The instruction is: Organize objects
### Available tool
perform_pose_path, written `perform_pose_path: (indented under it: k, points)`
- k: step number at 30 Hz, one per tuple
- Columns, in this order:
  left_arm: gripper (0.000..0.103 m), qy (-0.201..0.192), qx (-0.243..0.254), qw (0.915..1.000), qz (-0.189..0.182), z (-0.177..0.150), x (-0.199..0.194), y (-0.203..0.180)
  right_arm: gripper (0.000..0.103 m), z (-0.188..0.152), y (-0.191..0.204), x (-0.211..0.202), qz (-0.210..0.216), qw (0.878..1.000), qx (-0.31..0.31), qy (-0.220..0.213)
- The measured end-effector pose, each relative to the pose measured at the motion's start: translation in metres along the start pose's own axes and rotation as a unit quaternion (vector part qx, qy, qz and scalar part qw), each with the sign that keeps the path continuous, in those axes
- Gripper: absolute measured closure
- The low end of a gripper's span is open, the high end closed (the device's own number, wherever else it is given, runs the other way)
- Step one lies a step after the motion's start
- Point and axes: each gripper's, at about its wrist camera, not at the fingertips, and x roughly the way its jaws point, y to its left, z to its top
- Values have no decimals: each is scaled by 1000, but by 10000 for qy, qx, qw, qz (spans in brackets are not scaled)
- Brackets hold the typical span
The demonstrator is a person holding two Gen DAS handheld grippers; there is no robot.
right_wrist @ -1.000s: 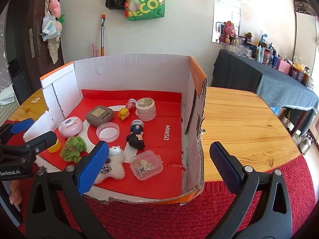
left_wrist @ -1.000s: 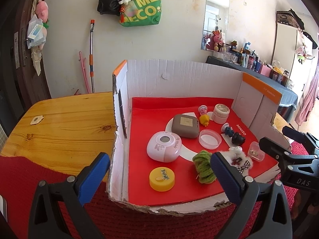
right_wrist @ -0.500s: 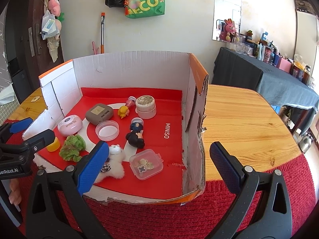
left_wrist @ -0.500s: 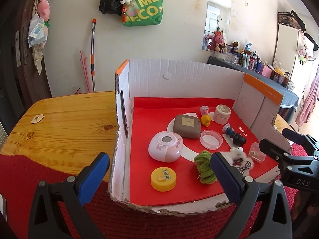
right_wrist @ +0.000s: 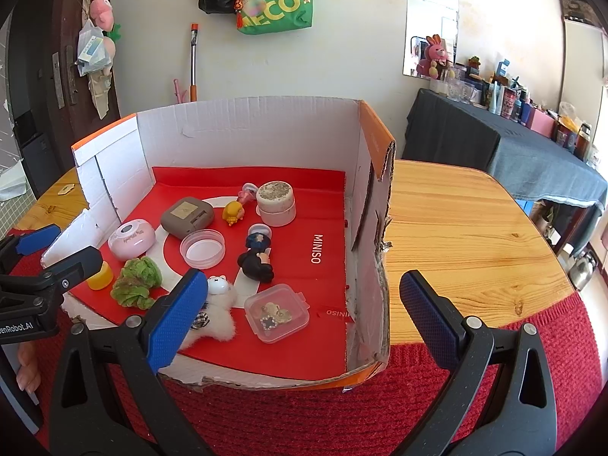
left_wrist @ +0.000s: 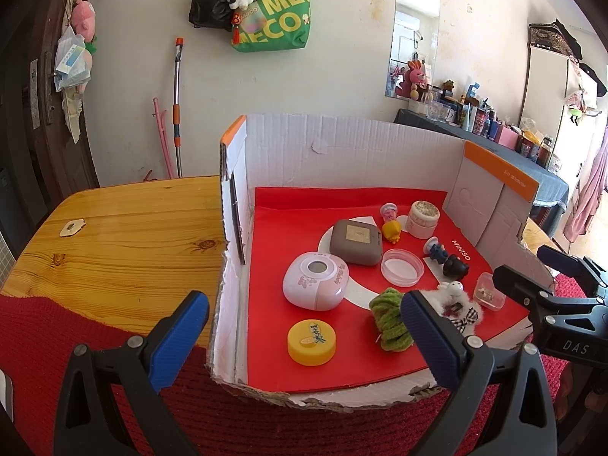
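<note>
I hold both grippers low over the red knitted cloth (right_wrist: 304, 418) at the near edge of the wooden worktop (right_wrist: 456, 228), facing an open-fronted cardboard box (left_wrist: 342, 144) lined in red. The left gripper (left_wrist: 304, 338) has its blue-padded fingers (left_wrist: 178, 338) spread wide and empty, straddling the box's near left corner; the right gripper (right_wrist: 304, 315) is likewise spread and empty, astride the box's near right wall.

Inside the box, on the red floor: a yellow round tin (left_wrist: 311, 342) nearest the front, a green crocheted piece (left_wrist: 389, 325) just beside it, a pink oval case (left_wrist: 315, 285), a grey-brown square case (left_wrist: 355, 241), a clear round lid (left_wrist: 401, 267), a white jar (left_wrist: 423, 218), a small yellow figure (left_wrist: 392, 231), a dark figurine lying down (right_wrist: 256, 254), a white fluffy toy (right_wrist: 218, 307) and a clear square box of trinkets (right_wrist: 275, 311).

A green tote bag (left_wrist: 271, 19) hangs on the wall behind.
</note>
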Motion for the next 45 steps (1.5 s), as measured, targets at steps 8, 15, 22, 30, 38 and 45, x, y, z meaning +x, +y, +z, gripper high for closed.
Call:
perform_pose_path:
  k: [8,15,22,30,38,45]
  points:
    - [0,-325,41,9995,-17,6,-24,-2,0,4,-5,-18,-17,9998,-5,-202]
    - [0,-418,70,9991,-32,12,-50,-4,0,13,-5,-47,-1,9995,-16,-300]
    - [0,-122,109,9999,-16,-3,-67,-6,0,1,0,-69,60,9998,-43,-175]
    - [0,508,-50,9986,-110,-44,-71,-9,0,-41,0,-66,259,9977,195,588]
    - [0,1010,12,9949,39,-70,-53,-16,0,-71,0,-47,111,9925,307,1179]
    - [0,1250,-52,9918,264,-75,-39,-16,0,-76,4,-37,-210,9892,145,1445]
